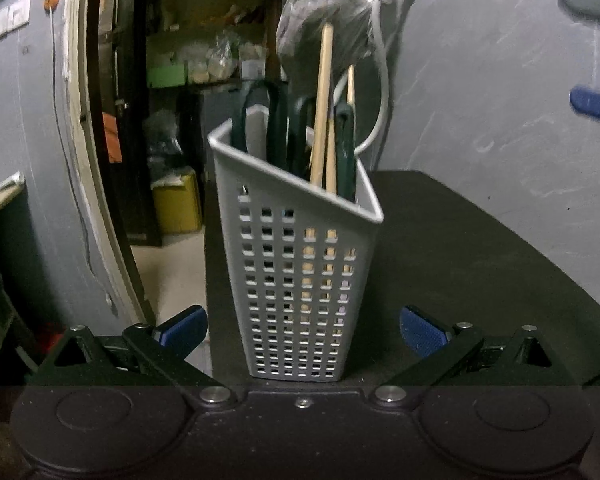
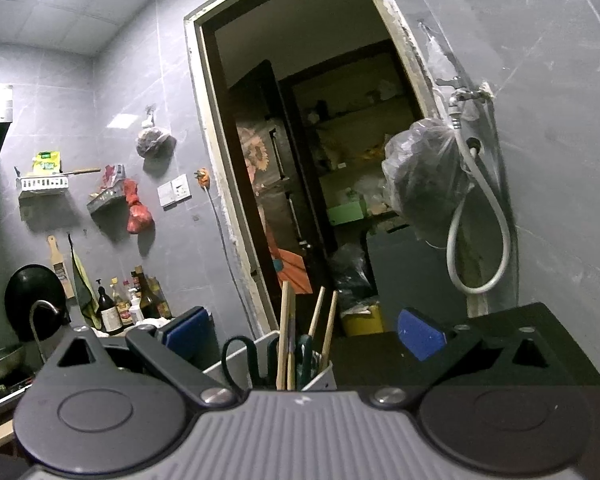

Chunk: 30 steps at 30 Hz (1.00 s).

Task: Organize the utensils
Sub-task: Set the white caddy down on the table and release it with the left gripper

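Left wrist view, near to far: our left gripper w/ blue-padded fingers spread wide, nothing held. Grey perforated plastic utensil caddy stands directly ahead, between the two pads but touching neither, on a black tabletop. Caddy upright, long axis vertical. Inside: pale wooden chopsticks and dark green-handled scissors, all standing on end, leaning slightly. Behind: clear plastic bag w/ dark contents, hanging near a white hose on the grey wall.

Right wrist view: our right gripper also fully open, empty. It sits above and behind the caddy rim; only utensil tops poke up between its fingers, chopsticks nearest centre. Judgement: left is better placed for the caddy body; right for plucking from the top, pulling straight up along the axis.

Writing: bottles and a green packet far left carry labels, too small to read. No brand legible.
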Each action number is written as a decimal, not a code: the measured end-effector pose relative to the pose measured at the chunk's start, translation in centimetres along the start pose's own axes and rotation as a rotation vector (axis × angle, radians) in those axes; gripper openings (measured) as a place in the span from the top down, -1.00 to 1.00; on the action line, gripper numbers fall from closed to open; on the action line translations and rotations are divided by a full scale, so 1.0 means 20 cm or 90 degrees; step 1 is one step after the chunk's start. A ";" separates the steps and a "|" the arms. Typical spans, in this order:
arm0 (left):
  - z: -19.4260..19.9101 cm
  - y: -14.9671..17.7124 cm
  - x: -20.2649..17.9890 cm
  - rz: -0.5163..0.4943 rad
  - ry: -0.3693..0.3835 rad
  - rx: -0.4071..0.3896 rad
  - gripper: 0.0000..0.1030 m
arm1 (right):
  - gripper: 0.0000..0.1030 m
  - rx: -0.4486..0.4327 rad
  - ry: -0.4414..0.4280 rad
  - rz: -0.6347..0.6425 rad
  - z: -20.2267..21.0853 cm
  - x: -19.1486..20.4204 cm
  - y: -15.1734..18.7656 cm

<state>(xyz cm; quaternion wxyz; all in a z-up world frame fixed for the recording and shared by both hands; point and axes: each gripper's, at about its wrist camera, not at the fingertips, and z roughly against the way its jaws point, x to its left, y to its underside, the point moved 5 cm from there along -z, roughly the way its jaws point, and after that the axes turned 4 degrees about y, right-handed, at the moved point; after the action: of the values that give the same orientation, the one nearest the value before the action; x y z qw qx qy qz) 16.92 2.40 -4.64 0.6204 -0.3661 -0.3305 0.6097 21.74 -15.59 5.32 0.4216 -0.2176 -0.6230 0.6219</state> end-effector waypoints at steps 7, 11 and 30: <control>0.17 -0.03 0.03 0.008 0.017 -0.029 -0.99 | -1.00 0.026 0.058 -0.018 0.10 0.01 0.06; 0.26 -0.04 0.07 0.010 0.032 -0.045 -0.99 | -1.00 0.038 0.096 -0.022 0.15 0.06 0.10; 0.82 0.07 0.23 0.008 0.029 -0.056 -0.99 | -1.00 0.087 0.278 0.016 0.49 0.51 0.28</control>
<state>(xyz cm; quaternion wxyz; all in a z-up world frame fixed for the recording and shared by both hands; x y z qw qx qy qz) 2.24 7.90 2.35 0.6074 -0.4090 -0.3403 0.5899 6.85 -12.53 3.81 0.5527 -0.3256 -0.4707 0.6058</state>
